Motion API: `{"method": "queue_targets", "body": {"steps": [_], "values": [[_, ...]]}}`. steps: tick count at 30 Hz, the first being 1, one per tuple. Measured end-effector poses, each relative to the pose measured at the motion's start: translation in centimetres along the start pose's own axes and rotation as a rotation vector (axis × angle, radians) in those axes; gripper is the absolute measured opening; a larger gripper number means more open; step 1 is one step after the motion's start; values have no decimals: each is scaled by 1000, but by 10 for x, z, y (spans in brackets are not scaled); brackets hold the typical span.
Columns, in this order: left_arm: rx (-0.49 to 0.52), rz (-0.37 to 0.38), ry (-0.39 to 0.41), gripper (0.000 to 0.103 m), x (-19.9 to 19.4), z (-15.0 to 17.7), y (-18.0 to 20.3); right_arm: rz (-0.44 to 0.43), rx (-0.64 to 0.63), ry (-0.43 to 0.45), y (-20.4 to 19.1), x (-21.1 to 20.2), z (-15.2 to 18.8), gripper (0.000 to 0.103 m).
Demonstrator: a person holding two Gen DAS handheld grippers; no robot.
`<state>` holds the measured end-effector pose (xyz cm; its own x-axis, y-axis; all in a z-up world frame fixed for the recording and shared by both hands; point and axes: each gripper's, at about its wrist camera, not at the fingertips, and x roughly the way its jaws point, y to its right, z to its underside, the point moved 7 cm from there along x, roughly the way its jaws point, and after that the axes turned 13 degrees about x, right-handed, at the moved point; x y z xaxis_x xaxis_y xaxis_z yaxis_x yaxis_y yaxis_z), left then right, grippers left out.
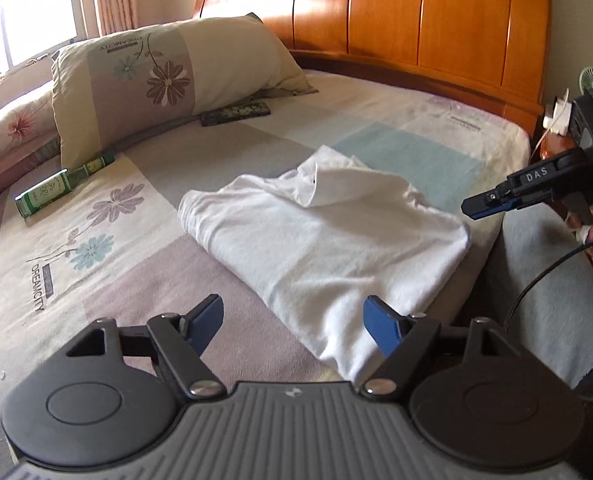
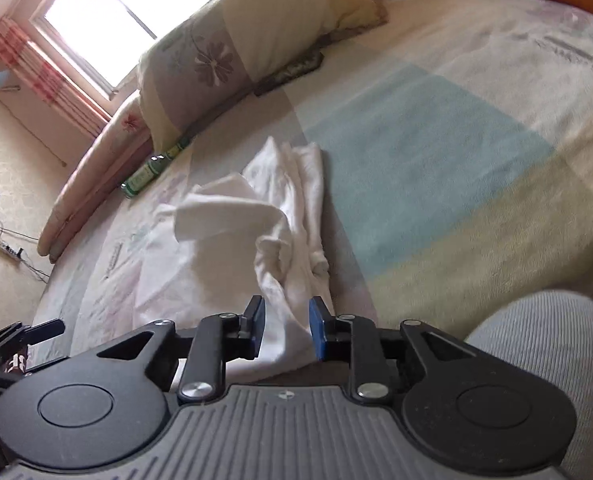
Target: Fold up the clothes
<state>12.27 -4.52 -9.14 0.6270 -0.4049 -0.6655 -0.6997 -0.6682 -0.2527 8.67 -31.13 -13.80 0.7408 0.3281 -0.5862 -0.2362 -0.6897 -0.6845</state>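
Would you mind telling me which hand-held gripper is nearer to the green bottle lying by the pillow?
Left. The left hand-held gripper hangs open at the near edge of the white shirt, on the green bottle's side. The right hand-held gripper hangs beyond the shirt's opposite side.

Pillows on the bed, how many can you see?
2. The patchwork flower pillow leans near the headboard; a pink floral pillow lies beside it toward the window. Others may be out of view.

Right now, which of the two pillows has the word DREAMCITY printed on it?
The larger cream and grey pillow leaning toward the wooden headboard. The pink pillow beside it, nearer the window, shows only a pink flower.
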Motion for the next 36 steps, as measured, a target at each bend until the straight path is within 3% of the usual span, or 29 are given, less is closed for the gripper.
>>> {"method": "queue_targets", "body": {"steps": [2,7,10,12,15,20,24,31,34,36], "values": [[-19,-18,1,78,11,-10,-6,-37,-67,4,-19,3,-12,31],[-135,-111,-97,78,48,-22,-25,-64,-216,-99,-63,55,-18,34],[-241,-63,-91,80,57,-25,-30,-37,-250,-152,-72,89,-14,34],[-258,-39,-78,82,60,-26,-28,-20,-273,-181,-77,109,-12,33],[-277,-20,-73,84,66,-26,-27,-3,-292,-128,-78,112,-24,33],[-312,6,-79,84,80,-26,-23,23,-213,-15,-60,103,-61,34],[-297,31,-79,84,89,-26,-17,73,-159,22,-41,99,-76,34],[-285,117,-21,85,99,-33,-9,-4,-254,-13,-62,106,-71,41],[-321,118,-77,86,112,-21,-10,67,-253,-32,-47,118,-68,40],[-341,111,-103,86,115,-11,-12,92,-240,-33,-36,113,-67,29]]}}
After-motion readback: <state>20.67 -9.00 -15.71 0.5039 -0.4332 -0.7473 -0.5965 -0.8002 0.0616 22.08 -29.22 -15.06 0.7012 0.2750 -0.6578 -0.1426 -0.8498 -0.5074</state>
